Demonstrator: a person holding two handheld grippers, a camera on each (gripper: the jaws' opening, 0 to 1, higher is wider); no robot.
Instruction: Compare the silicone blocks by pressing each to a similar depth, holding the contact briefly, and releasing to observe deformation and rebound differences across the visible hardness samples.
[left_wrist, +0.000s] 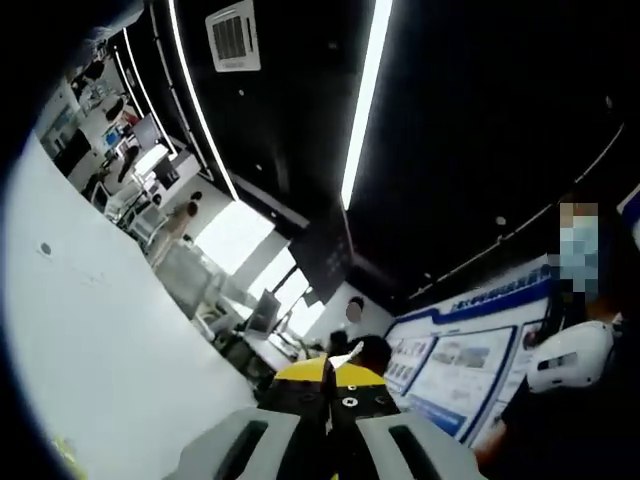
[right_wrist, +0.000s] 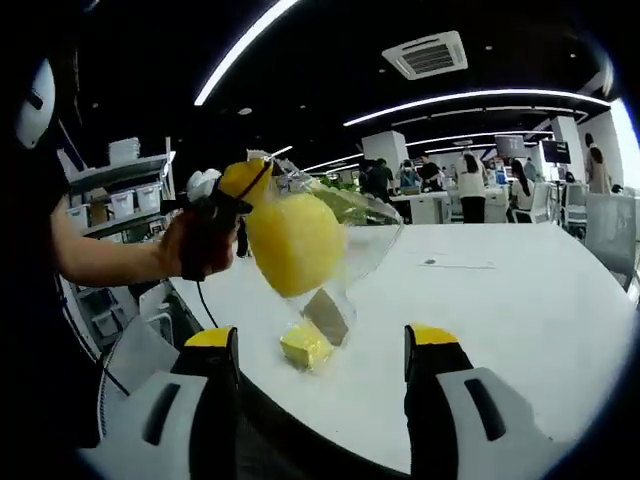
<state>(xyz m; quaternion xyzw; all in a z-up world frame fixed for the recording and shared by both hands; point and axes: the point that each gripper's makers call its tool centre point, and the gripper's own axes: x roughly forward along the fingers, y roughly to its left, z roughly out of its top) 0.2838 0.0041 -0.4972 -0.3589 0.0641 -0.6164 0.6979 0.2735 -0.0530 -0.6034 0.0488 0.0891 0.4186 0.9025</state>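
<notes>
A clear plastic bag (right_wrist: 368, 222) hangs above the white table (right_wrist: 500, 320). Inside it are a large yellow silicone block (right_wrist: 295, 243), a tan block (right_wrist: 327, 315) and a small yellow block (right_wrist: 305, 346) at the bottom, which rests on the table. My left gripper (right_wrist: 243, 187), held by a hand (right_wrist: 190, 245), is shut on the bag's top. In the left gripper view its yellow-tipped jaws (left_wrist: 330, 378) meet and point up at the ceiling. My right gripper (right_wrist: 322, 345) is open, its jaws standing on either side of the bag's lower end, short of it.
Shelves with bins (right_wrist: 110, 190) stand at the left beyond the table edge. Desks, a chair (right_wrist: 610, 235) and people fill the back of the room. A person with a white device (left_wrist: 570, 355) stands at the right of the left gripper view.
</notes>
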